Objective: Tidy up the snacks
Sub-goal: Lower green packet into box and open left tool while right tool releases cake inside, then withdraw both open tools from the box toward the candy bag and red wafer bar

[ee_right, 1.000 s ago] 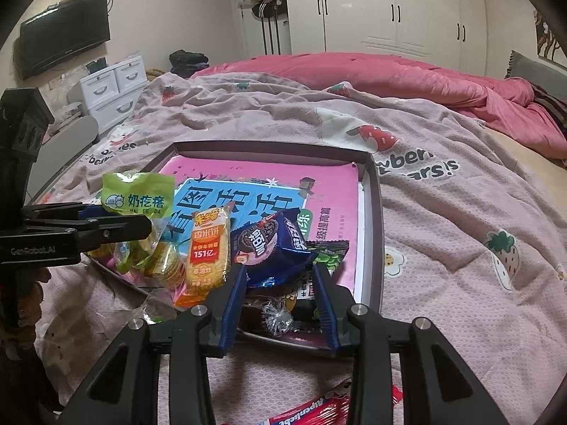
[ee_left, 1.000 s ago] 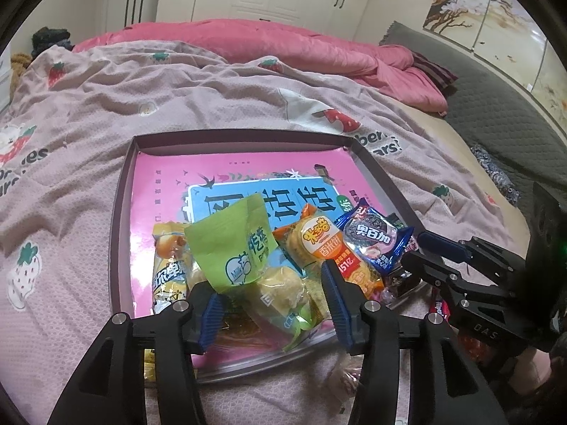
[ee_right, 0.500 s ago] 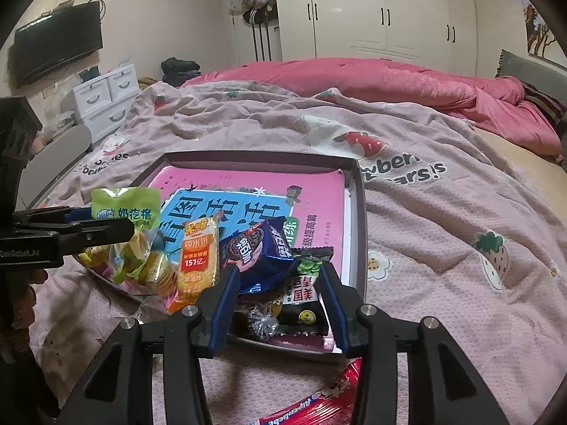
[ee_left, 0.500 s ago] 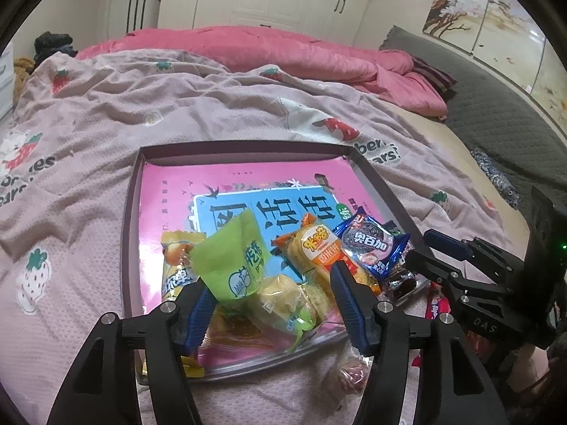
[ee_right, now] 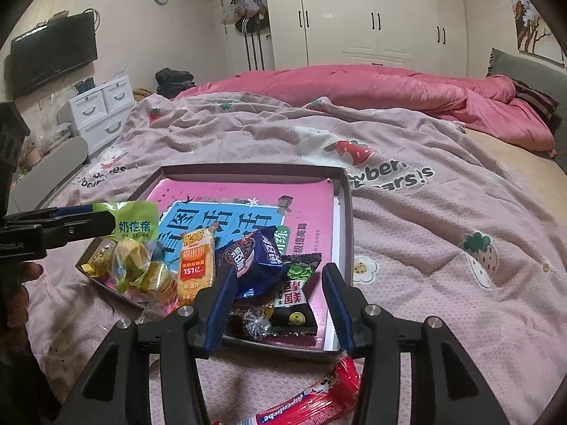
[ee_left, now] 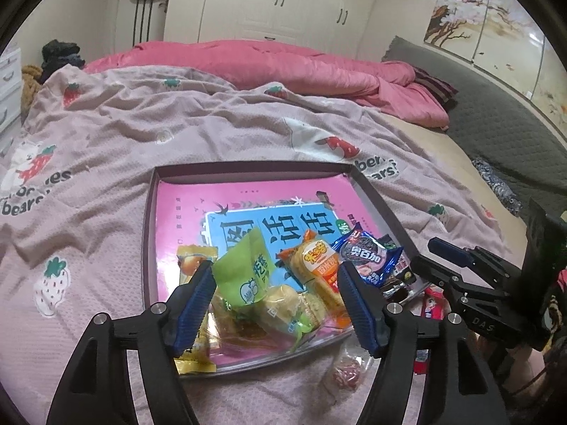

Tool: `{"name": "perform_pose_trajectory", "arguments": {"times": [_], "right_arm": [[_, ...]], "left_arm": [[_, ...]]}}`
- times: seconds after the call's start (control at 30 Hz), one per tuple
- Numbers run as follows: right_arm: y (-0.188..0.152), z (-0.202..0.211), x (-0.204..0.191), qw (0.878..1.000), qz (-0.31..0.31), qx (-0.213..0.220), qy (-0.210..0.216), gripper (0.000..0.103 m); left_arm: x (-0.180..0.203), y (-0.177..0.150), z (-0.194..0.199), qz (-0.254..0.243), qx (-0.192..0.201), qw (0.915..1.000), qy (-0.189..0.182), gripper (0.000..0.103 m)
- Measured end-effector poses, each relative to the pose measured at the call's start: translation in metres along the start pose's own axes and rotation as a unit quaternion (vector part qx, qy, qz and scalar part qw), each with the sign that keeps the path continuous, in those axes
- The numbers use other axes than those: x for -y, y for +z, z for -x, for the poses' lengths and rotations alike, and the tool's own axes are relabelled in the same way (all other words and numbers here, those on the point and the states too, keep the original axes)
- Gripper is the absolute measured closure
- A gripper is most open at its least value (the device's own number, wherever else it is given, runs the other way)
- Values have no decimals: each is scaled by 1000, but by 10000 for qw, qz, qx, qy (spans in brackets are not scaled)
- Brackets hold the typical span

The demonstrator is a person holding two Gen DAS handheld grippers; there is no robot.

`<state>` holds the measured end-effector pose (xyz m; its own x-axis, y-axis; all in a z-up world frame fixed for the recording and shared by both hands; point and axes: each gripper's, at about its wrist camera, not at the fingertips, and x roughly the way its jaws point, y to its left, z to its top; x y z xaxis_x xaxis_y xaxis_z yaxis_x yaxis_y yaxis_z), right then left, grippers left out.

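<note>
A shallow dark tray (ee_left: pixel 248 170) (ee_right: pixel 248 169) with a pink book in it lies on the bed. Snacks are heaped at its near end: a green bag (ee_left: pixel 248 265) (ee_right: pixel 136 225), an orange cracker pack (ee_left: pixel 319 265) (ee_right: pixel 196 265), a blue cookie pack (ee_left: pixel 368 256) (ee_right: pixel 255 258), a black packet (ee_right: pixel 294 301). My left gripper (ee_left: pixel 276 304) is open and empty above the green bag. My right gripper (ee_right: pixel 280 304) is open and empty above the blue pack and the black packet. A red Alpenliebe stick (ee_right: pixel 312 400) lies on the blanket outside the tray.
A wrapped candy (ee_left: pixel 345 377) lies on the blanket in front of the tray. A pink quilt (ee_right: pixel 372 85) is bunched at the back of the bed. White drawers (ee_right: pixel 102 109) stand at the left. The right gripper shows at the right of the left wrist view (ee_left: pixel 471 283).
Both grippers have pulled back and up from the snack pile, so the tray looks smaller and farther. The snacks have not moved.
</note>
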<state>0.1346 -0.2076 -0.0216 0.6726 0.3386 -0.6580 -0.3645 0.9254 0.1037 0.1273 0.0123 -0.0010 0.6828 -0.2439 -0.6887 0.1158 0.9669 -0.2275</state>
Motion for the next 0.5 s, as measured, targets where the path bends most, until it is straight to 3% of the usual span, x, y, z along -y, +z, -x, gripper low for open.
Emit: {"name": "perform_pose_trajectory", "arguments": {"times": [0.1, 0.5], "right_arm": [[0, 5, 1, 10000, -38, 68, -30, 46], [-4, 18, 3, 9998, -139, 99, -73, 44]], "left_arm": [[1, 0, 5, -13, 14, 10000, -28, 29], [9, -6, 21, -145, 48, 9999, -63, 28]]}}
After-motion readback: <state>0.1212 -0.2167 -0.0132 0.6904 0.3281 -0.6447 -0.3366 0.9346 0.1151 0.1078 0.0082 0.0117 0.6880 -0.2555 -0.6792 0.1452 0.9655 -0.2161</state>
